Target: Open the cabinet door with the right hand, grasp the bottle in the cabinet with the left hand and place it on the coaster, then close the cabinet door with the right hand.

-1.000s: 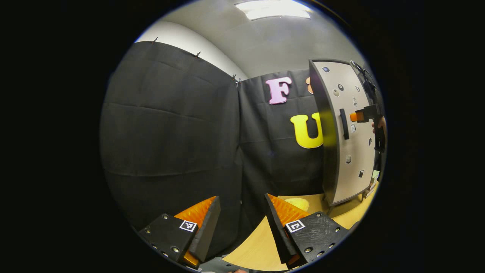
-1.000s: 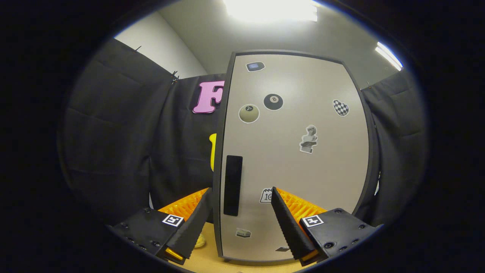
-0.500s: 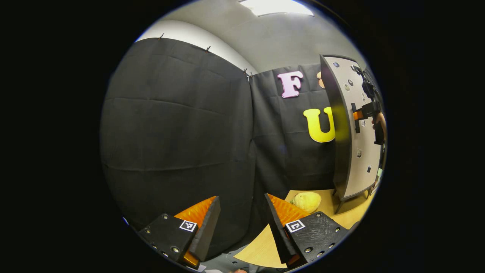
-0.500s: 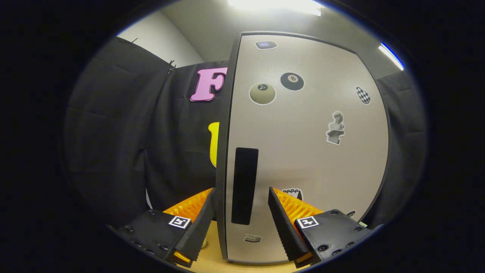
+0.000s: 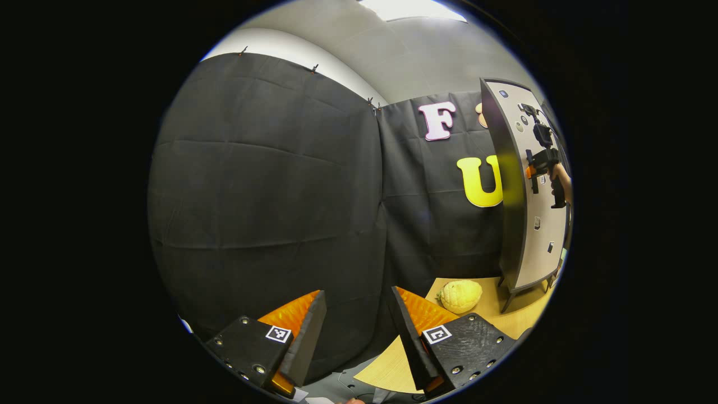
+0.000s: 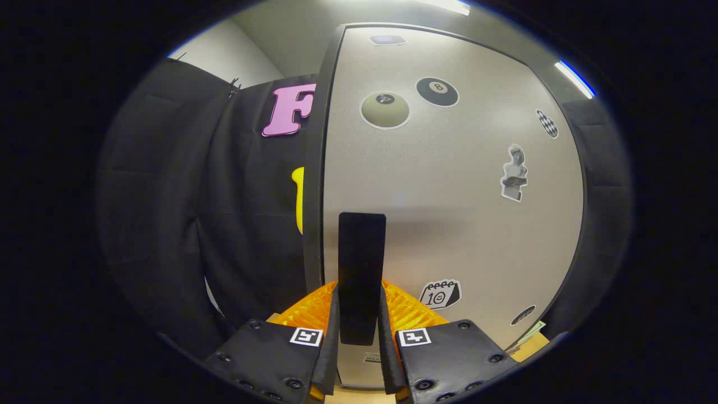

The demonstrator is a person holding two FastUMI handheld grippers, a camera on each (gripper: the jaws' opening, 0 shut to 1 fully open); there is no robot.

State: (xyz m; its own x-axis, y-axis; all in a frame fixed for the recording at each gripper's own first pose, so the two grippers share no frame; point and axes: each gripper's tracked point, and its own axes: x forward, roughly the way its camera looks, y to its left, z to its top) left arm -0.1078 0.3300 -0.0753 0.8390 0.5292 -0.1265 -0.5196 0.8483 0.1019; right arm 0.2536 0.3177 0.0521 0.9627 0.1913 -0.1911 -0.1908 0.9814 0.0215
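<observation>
At the booth's right side, a grey cabinet door with stickers stands shut. Right hand-held gripper is clenched on the door's black handle, both fingers pressing its sides. Left hand-held gripper is released, fingers spread, hanging over the near edge of the pale wooden table. A yellow bumpy object lies on the table just beside the cabinet's legs. Black cloth walls the booth; grey ceiling with light panels above. Bottle hidden behind the door.
</observation>
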